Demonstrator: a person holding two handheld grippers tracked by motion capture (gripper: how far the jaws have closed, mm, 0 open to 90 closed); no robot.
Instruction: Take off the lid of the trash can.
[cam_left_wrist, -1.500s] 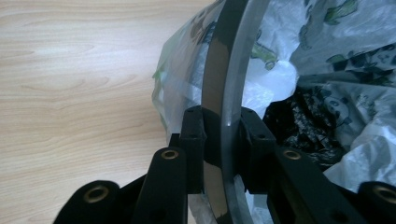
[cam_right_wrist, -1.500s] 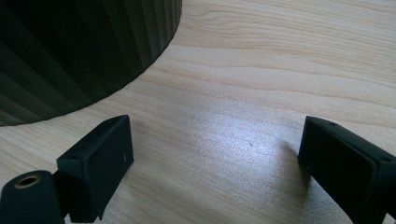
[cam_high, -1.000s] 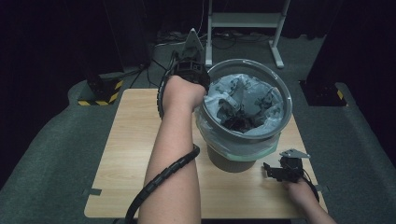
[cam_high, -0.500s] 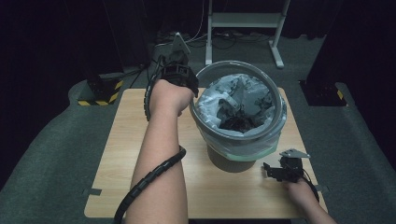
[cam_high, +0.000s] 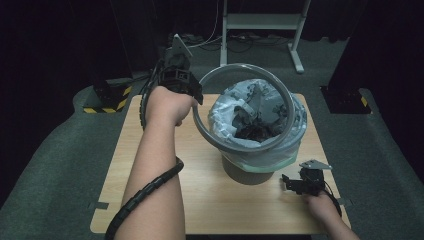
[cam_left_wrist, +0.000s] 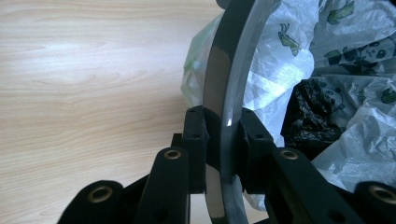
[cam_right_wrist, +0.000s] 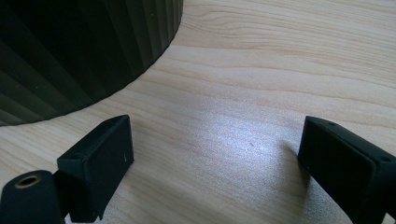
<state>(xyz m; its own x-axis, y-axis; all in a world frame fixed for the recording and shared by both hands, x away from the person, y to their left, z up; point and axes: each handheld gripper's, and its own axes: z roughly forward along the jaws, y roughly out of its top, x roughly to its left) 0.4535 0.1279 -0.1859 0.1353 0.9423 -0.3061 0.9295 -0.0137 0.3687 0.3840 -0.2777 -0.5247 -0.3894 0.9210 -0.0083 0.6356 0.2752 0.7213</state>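
One pale wooden table (cam_high: 150, 165), one dark ribbed waste bin (cam_high: 247, 172) standing on it toward the right, one white plastic bag liner printed with small pandas (cam_high: 227, 120) spilling over the bin's top. One grey plastic retaining ring (cam_high: 200, 127) is tilted above the bin, its left edge pinched flat between the left gripper (cam_left_wrist: 223, 140) pads. The right gripper (cam_right_wrist: 212, 161) rests low by the bin's base, jaws spread wide, nothing between them. No readable lettering anywhere.
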